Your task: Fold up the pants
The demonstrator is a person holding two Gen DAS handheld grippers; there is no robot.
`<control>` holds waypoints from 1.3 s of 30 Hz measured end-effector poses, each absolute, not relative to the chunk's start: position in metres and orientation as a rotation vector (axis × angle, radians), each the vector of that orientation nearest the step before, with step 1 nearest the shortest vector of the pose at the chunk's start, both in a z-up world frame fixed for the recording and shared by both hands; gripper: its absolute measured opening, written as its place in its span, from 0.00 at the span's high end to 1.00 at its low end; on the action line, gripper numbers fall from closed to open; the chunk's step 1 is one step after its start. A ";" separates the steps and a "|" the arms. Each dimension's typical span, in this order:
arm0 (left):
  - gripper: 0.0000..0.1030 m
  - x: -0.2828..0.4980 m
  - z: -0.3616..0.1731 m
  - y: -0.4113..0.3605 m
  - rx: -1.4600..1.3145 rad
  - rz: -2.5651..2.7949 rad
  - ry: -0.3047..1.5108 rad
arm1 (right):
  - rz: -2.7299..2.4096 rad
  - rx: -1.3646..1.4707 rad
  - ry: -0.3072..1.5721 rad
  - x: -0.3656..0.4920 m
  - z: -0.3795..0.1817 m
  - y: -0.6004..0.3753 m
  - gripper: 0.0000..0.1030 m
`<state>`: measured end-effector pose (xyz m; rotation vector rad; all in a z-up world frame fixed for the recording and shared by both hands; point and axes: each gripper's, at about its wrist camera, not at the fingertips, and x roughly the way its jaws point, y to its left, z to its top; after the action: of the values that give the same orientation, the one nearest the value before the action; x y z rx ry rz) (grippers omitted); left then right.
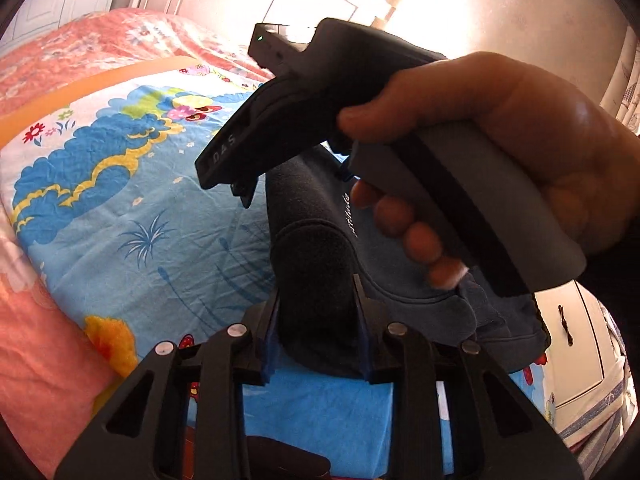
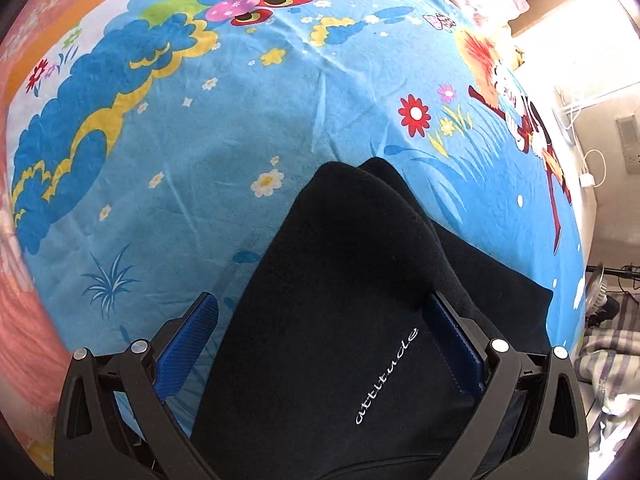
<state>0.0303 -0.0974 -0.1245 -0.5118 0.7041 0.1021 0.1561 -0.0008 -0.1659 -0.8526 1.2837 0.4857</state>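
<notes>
Dark navy pants point(image 2: 340, 280) with white "attitude" lettering lie bunched on a blue cartoon bedsheet point(image 2: 240, 120). In the left wrist view my left gripper point(image 1: 318, 320) is shut on a thick fold of the pants point(image 1: 320, 208), lifted a little off the sheet. A hand point(image 1: 500, 140) holds my right gripper point(image 1: 240, 190) just above the same cloth. In the right wrist view my right gripper point(image 2: 324, 336) points steeply down with its jaws wide. The cloth lies between them, and the left blue pad point(image 2: 192, 340) stands clear of it.
The sheet point(image 1: 120, 200) covers a bed with a pink floral bedspread point(image 1: 60, 360) on the left. A white cabinet point(image 1: 572, 352) stands beside the bed on the right. Beyond the bed's right edge are a floor fan point(image 2: 600, 292) and cables point(image 2: 588, 176).
</notes>
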 end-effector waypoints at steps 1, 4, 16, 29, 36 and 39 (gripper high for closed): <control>0.72 0.028 -0.121 -0.101 -0.512 0.101 0.701 | 0.475 -0.888 1.258 0.154 -0.167 -0.001 0.13; 0.71 0.026 -0.120 -0.100 -0.549 0.105 0.691 | 0.505 -0.873 1.260 0.154 -0.166 -0.013 0.45; 0.23 0.042 -0.141 -0.106 -0.724 0.153 0.673 | 0.674 -0.506 1.351 0.197 -0.105 -0.068 0.71; 0.72 0.082 -0.013 -0.270 -0.091 0.083 0.513 | 0.698 -0.262 1.268 0.245 0.011 -0.248 0.74; 0.72 0.104 -0.005 -0.411 0.217 0.009 0.477 | 0.602 -0.184 1.268 0.264 0.002 -0.372 0.74; 0.72 0.115 -0.025 -0.469 0.344 -0.044 0.470 | 0.542 -0.155 1.289 0.274 -0.019 -0.426 0.73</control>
<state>0.1151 -0.4689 -0.0254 0.3439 0.4697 -0.0441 0.2740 -0.4256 -0.0195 -0.1554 1.2889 0.5423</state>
